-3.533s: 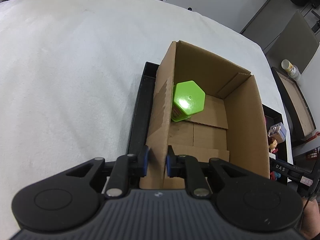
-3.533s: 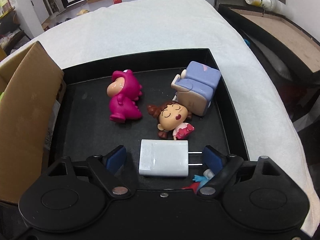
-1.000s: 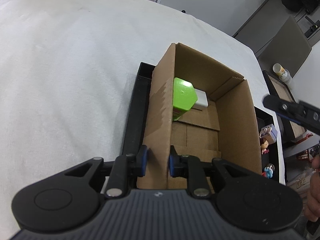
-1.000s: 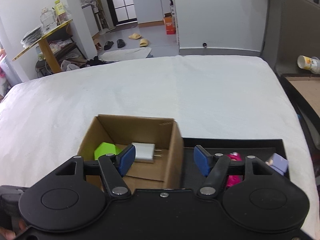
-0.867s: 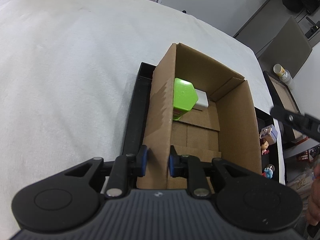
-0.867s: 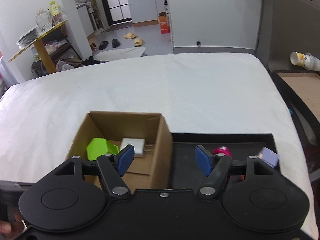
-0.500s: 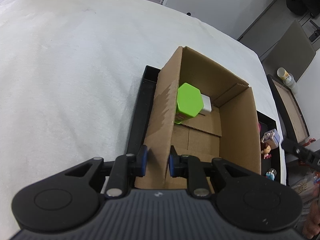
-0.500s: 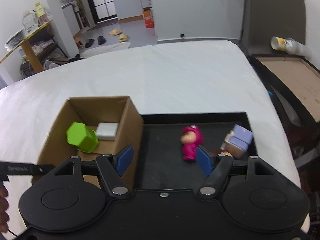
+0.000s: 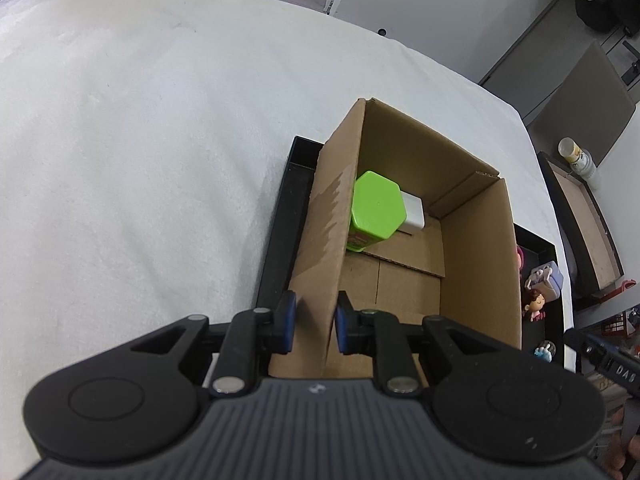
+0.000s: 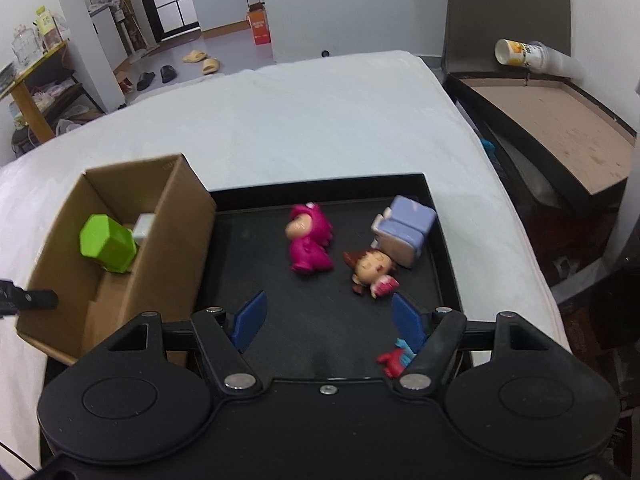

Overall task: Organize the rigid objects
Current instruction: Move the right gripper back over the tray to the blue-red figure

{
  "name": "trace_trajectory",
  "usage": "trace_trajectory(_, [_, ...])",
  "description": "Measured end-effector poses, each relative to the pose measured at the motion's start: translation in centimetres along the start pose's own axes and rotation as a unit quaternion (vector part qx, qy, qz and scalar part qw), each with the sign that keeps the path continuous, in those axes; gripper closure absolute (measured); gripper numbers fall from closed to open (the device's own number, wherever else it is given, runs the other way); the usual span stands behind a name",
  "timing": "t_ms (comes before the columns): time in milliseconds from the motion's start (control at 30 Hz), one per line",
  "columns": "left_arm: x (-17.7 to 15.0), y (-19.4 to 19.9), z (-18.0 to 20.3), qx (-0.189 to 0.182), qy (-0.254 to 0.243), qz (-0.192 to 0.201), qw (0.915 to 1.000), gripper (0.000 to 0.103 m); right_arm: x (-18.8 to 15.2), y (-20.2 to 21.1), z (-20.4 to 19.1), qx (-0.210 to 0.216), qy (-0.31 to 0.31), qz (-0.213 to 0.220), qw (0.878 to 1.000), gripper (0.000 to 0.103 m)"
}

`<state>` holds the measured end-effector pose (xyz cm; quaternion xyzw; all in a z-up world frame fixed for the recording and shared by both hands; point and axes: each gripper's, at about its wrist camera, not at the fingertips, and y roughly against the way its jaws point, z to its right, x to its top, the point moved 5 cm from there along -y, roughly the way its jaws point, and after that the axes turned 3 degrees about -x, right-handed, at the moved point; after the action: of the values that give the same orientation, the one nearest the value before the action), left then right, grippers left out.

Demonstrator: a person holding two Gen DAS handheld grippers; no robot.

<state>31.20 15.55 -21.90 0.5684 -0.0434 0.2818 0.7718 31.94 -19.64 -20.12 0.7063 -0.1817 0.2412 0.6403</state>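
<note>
Your left gripper has its jaws pinched on the near wall of the cardboard box; your right gripper hangs with jaws spread wide and empty above the black tray. The box stands on the tray's left end and holds a green hexagonal block with a white charger tucked behind it. On the tray lie a magenta figurine, a lavender toy, a brown-haired doll touching it, and a small red-and-blue figure.
</note>
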Motion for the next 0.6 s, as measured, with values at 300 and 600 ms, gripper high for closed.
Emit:
trace_trajectory(300, [-0.1,-0.1,-0.1,0.001,-0.001,-0.004,1.0000,0.084,-2.1,-1.3,2.1,-0.020,-0.014,-0.018,1.000,0.034])
trace_trajectory(600, [-0.3,-0.3,-0.3,0.001,-0.002,-0.006,1.0000,0.084,-4.2,-3.1,3.9,-0.030,-0.069,-0.042,0.996,0.034])
